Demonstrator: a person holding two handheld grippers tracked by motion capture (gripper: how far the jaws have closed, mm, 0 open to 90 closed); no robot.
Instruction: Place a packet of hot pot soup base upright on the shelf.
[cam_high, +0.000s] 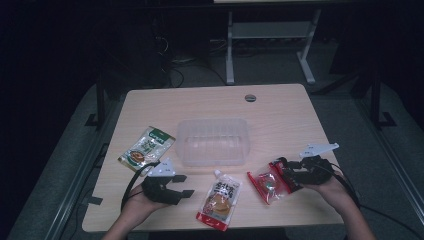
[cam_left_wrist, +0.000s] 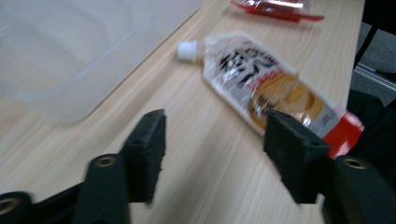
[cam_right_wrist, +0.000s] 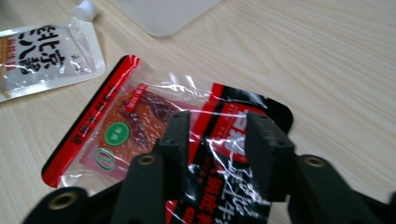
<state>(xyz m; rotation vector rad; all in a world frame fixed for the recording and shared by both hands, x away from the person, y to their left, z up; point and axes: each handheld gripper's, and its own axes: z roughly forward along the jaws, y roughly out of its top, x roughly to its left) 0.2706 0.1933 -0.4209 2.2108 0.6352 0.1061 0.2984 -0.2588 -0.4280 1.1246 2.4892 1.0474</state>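
Observation:
A red and clear snack packet (cam_high: 267, 184) (cam_right_wrist: 135, 121) lies flat near the table's front right. My right gripper (cam_high: 281, 167) (cam_right_wrist: 217, 135) hovers over its right end, jaws apart, and the pads do not press on it. A white spout pouch (cam_high: 220, 199) (cam_left_wrist: 266, 88) (cam_right_wrist: 42, 56) with an orange picture lies at front centre. My left gripper (cam_high: 186, 185) (cam_left_wrist: 215, 144) stands open just left of that pouch, with only bare wood between its jaws. A green and white packet (cam_high: 146, 146) lies at the left, beyond the left hand.
A clear plastic container (cam_high: 212, 122) (cam_left_wrist: 70, 46) (cam_right_wrist: 163, 14) sits in the middle of the wooden table (cam_high: 280, 110). A round cable hole (cam_high: 250, 97) is near the far edge. Dark floor and a desk frame lie beyond the table.

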